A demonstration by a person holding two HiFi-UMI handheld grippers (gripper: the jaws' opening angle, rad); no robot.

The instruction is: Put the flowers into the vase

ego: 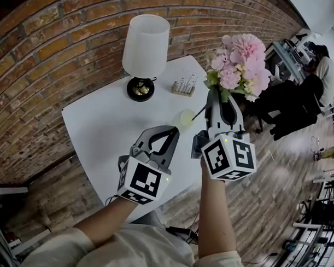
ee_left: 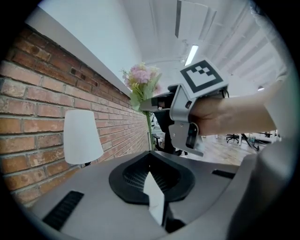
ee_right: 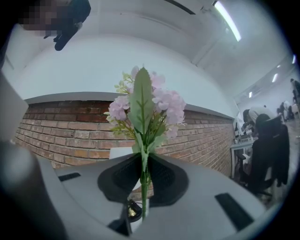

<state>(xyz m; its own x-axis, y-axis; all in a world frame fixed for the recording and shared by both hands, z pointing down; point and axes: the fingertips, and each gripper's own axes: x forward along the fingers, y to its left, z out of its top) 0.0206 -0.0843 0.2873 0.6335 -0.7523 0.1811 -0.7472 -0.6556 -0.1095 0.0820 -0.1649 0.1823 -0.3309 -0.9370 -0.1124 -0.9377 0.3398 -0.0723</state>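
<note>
A bunch of pink flowers [ego: 240,64] with green leaves is held up in the air over the white table's [ego: 101,128] right edge. My right gripper [ego: 215,92] is shut on its stems. In the right gripper view the green stem [ee_right: 143,187] runs down between the closed pads, and the blooms [ee_right: 147,105] rise above them. A small clear greenish vase [ego: 186,119] stands on the table just left of that gripper. My left gripper [ego: 173,131] hovers nearer to me, left of the right one, shut and holding nothing. The left gripper view shows its jaws [ee_left: 150,152] closed and the flowers [ee_left: 143,82] ahead.
A lamp with a white shade [ego: 145,44] and a black base [ego: 140,90] stands at the back of the table by the brick wall [ego: 61,39]. A small box [ego: 185,84] sits to its right. Office chairs and a seated person [ego: 322,67] are at the far right.
</note>
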